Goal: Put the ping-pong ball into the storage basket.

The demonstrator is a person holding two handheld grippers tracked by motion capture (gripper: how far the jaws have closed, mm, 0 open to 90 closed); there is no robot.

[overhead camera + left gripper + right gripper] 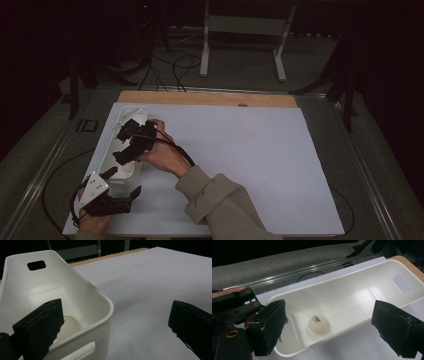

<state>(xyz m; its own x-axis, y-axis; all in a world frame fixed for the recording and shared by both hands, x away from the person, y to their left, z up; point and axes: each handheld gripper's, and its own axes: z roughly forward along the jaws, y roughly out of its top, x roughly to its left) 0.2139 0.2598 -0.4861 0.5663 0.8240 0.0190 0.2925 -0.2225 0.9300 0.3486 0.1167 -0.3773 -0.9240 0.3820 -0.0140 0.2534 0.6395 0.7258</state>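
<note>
**Inspector A:** Nearest item first. The left gripper (122,197) sits at the near-left corner of the white sheet (250,165), jaws spread wide and holding nothing. In the left gripper view its left jaw stands over the near end of the white bin (82,305) and its right jaw over bare sheet, so it straddles the bin's near corner.

**Inspector B:** And the right gripper (131,142)?

**Inspector A:** The forearm crosses leftward over the sheet, putting that gripper above the bin's mid-length. Its jaws are also wide apart and empty. In the right gripper view they frame the bin's interior.

**Inspector B:** Location of the ball (318,324)?

**Inspector A:** On the bin floor, toward the near end, clear of both long walls. Seen from the right gripper it lies ahead and below, roughly between the jaws. From the left gripper it is partly hidden behind the left jaw.

**Inspector B:** Bin orientation?

**Inspector A:** Long axis runs near to far along the sheet's left edge, with the far handle slot (36,265) at the end wall.

**Inspector B:** Assessment?

**Inspector A:** Both are close, but the right gripper is better placed for the ball: a descent straight into the bin. The left seems placed to steady the bin.
</note>
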